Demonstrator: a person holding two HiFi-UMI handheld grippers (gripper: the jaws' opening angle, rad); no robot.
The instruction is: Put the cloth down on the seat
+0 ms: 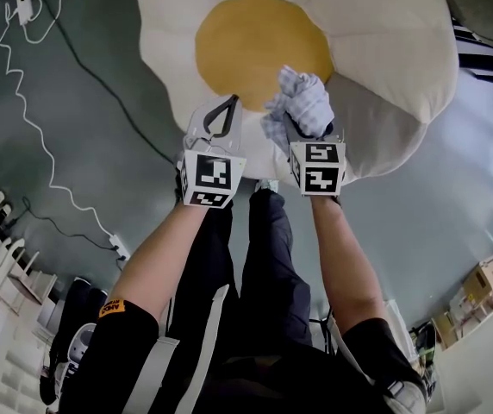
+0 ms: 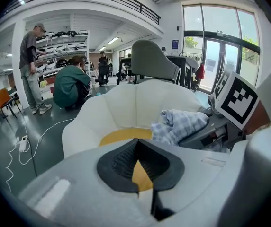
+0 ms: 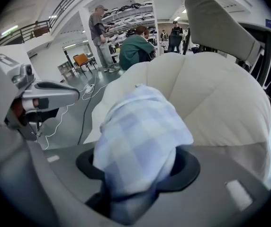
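Note:
The seat (image 1: 376,24) is a big white flower-shaped cushion with a yellow centre (image 1: 255,41); it also fills the middle of both gripper views (image 2: 126,103) (image 3: 216,93). A bunched blue-and-white checked cloth (image 1: 302,100) hangs over the seat's near right petal, and my right gripper (image 1: 302,119) is shut on it. The cloth (image 3: 140,141) bulges out between that gripper's jaws (image 3: 138,162) and hides their tips. My left gripper (image 1: 229,110) hovers just left of it, shut with nothing held (image 2: 136,145). From the left gripper view the cloth (image 2: 180,123) sits to the right.
A white cable (image 1: 40,136) and a black cable (image 1: 100,84) run over the grey floor left of the seat, ending near a power strip (image 1: 119,247). A grey chair back (image 2: 152,60) rises behind the seat. Two people (image 2: 31,65) are by shelves at the far left. Boxes (image 1: 488,283) stand at the right.

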